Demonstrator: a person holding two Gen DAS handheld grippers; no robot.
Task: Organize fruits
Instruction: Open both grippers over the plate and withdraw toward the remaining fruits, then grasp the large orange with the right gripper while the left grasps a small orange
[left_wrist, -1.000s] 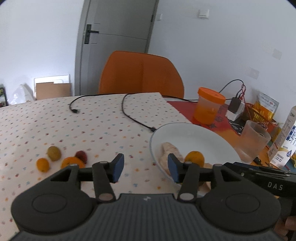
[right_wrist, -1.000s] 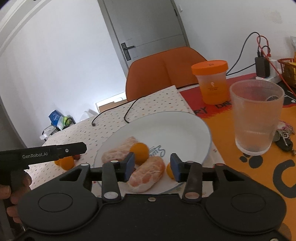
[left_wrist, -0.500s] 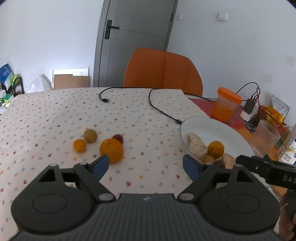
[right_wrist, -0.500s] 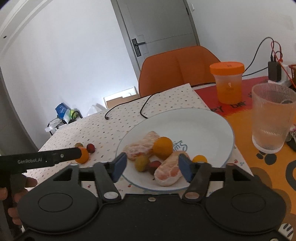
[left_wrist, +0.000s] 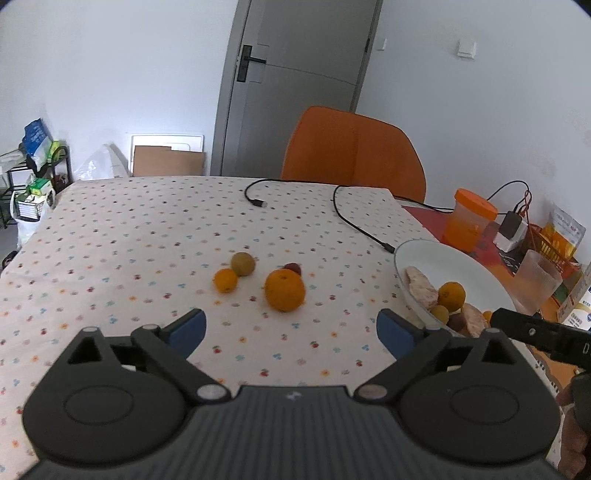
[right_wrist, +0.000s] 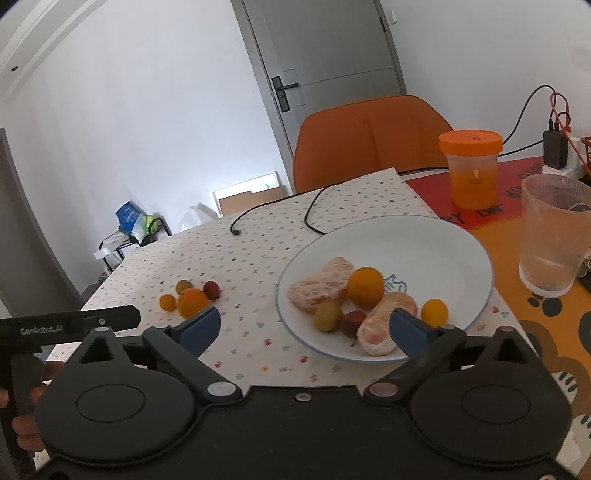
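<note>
Left wrist view: I'm spreading my left gripper (left_wrist: 291, 330) empty, aimed at the orange (left_wrist: 284, 290) on the cloth (left_wrist: 129, 236). My right gripper (right_wrist: 304, 328) spreads empty beside the plate (right_wrist: 443, 236), where fruit is already gathered.

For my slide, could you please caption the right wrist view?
Right claw opening, nothing gripped, before a white plate of fruit; four fruits remain on the dotted tablecloth.
</note>
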